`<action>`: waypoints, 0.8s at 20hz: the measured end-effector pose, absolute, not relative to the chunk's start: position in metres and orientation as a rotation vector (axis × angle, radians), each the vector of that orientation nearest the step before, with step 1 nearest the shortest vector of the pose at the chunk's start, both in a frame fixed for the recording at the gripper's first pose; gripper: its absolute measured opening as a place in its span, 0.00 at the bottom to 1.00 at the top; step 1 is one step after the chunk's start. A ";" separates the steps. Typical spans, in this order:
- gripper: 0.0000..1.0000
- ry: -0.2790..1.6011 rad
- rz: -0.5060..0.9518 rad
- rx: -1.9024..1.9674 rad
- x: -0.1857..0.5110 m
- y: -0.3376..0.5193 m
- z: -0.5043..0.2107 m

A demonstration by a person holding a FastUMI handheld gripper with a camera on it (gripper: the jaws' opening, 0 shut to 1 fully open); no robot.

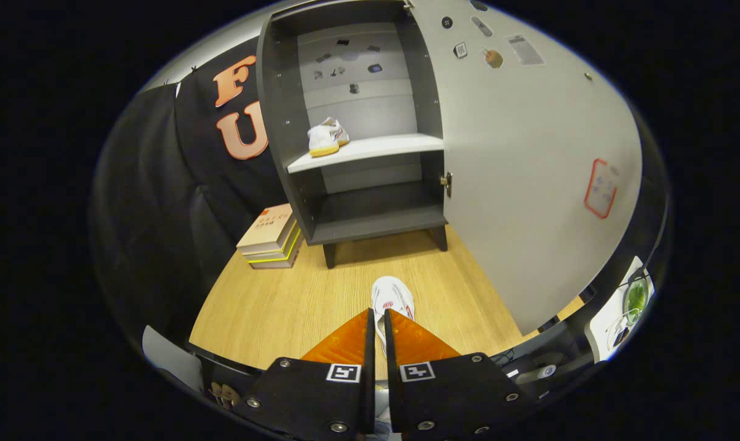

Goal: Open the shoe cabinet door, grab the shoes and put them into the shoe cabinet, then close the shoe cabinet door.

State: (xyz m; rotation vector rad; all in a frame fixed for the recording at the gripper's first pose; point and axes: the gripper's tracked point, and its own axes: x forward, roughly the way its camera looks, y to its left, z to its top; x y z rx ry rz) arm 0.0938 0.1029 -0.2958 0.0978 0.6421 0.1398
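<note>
The dark grey shoe cabinet (287, 110) stands on the wooden tabletop with its pale door (529, 184) swung wide open to the right. One white shoe with a yellowish sole (327, 138) rests on the left part of the white middle shelf (382, 147). A second white shoe (392, 295) with red marks points toward the cabinet, its rear part pinched between my fingers. My gripper (378, 321) is shut on it, in front of the cabinet's lower compartment (376, 211).
A stack of books (271, 237) lies on the wooden tabletop (272, 306) left of the cabinet's foot. The open door stands along the right side of my path. Black cloth walls off the left. A tray with a green item (634, 299) sits beyond the door.
</note>
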 end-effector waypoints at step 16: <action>0.14 0.922 0.239 0.009 0.141 0.133 -0.457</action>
